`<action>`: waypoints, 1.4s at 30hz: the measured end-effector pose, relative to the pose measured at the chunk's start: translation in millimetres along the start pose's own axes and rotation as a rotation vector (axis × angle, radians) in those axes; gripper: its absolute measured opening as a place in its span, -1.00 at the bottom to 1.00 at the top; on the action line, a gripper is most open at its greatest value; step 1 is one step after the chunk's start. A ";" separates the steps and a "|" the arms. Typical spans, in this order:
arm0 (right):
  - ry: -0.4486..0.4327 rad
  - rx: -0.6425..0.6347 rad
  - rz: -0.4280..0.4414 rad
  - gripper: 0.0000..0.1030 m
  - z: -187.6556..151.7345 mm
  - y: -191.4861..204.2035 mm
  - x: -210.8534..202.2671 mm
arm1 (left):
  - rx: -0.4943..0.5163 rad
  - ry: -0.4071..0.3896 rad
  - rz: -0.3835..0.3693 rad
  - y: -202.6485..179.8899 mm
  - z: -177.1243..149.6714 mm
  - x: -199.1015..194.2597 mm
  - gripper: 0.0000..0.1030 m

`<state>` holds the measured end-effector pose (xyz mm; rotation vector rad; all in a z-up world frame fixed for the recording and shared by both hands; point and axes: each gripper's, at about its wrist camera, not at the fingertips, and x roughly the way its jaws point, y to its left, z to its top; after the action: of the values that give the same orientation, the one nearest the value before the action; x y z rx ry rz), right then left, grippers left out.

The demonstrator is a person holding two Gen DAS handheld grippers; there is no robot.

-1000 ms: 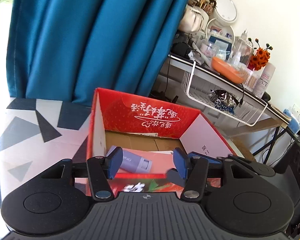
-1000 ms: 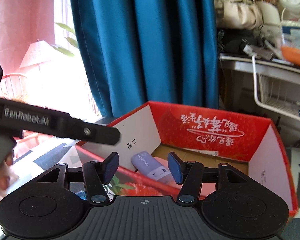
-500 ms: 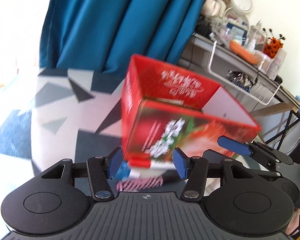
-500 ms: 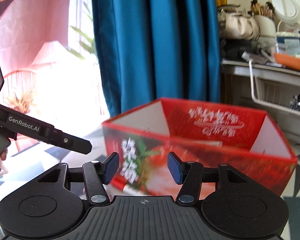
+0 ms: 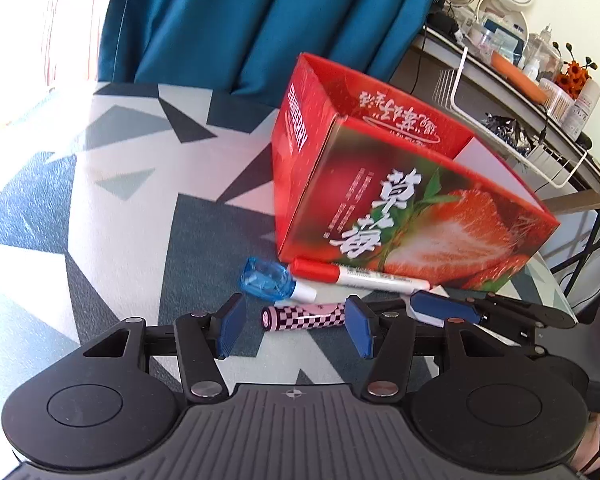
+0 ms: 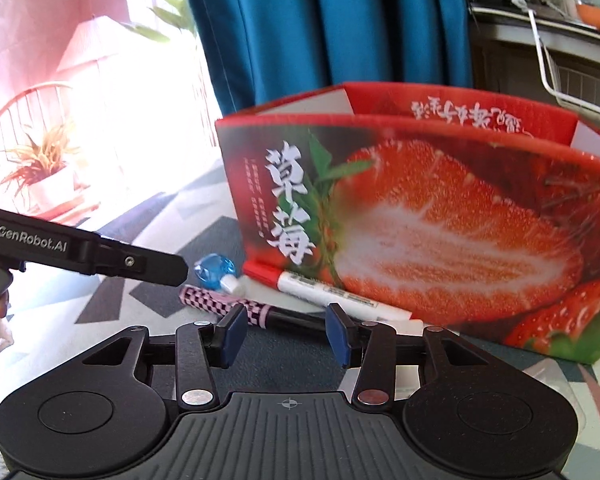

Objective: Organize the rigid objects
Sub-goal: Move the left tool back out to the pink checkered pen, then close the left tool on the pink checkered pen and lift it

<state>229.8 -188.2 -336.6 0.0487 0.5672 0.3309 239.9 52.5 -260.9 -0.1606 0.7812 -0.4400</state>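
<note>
Strawberry box (image 5: 400, 200) ×1 | marker (image 5: 356, 276) ×1 | checkered pen (image 5: 304, 317) ×1 | left tongs (image 5: 294, 330), right tongs (image 6: 286, 334) spread

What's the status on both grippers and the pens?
Both grippers open, empty: left, right. Checkered pen, marker lie outside box. Nothing blocking.

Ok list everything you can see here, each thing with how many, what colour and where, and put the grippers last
box: one, red with strawberry print, open top, on the patterned table.
marker: one, white with red cap, lying along the box's front foot.
correction tape: one, clear blue with white tip, left of the marker's cap.
pen: one, pink and black checked, lying nearest the grippers.
table: one, white, grey and dark triangles.
curtain: one, teal, behind the box.
desk: one, cluttered, with a white wire basket, at right.
left gripper: open, empty, above the pen.
right gripper: open, empty, above the pen.
</note>
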 end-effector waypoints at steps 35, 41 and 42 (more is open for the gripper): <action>0.050 0.013 -0.002 -0.49 -4.8 -1.3 0.1 | -0.119 -0.023 0.092 -14.6 -31.6 6.8 -0.14; 0.045 -0.063 -0.011 -0.55 -8.0 11.7 -8.1 | -0.112 -0.035 0.111 -18.0 -41.3 -3.9 -0.14; 0.036 -0.078 -0.013 -0.58 -8.4 14.5 -10.7 | -0.116 -0.039 0.113 -17.5 -41.4 -5.7 -0.14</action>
<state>212.6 -178.4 -336.1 -0.0362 0.5896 0.3415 201.2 40.1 -281.1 -0.2316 0.7733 -0.2838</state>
